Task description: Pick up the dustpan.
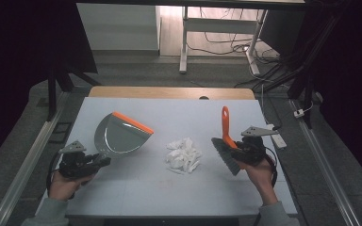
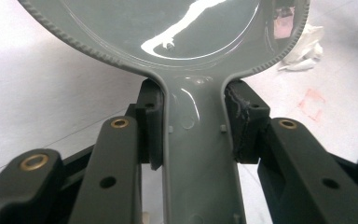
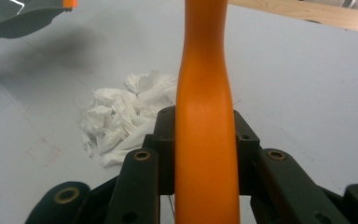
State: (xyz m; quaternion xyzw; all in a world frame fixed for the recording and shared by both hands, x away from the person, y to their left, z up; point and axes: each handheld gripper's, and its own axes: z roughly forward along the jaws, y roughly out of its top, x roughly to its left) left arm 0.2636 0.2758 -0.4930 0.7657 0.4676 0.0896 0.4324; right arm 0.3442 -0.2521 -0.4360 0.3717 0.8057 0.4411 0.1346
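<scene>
While my left gripper [image 1: 101, 160] pinched the dustpan [image 1: 120, 133] by its handle and my right gripper [image 1: 238, 149] clamped the brush [image 1: 226, 141], the paper scraps [image 1: 183, 155] lay between them on the table [image 1: 136, 188]. A hard sweep risked scattering them (they looked light), and a tilted pan lip might let scraps slide under.

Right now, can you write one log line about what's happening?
left gripper: shut on dustpan handle | right gripper: shut on brush handle | paper scraps: between them on table, unswept
</scene>
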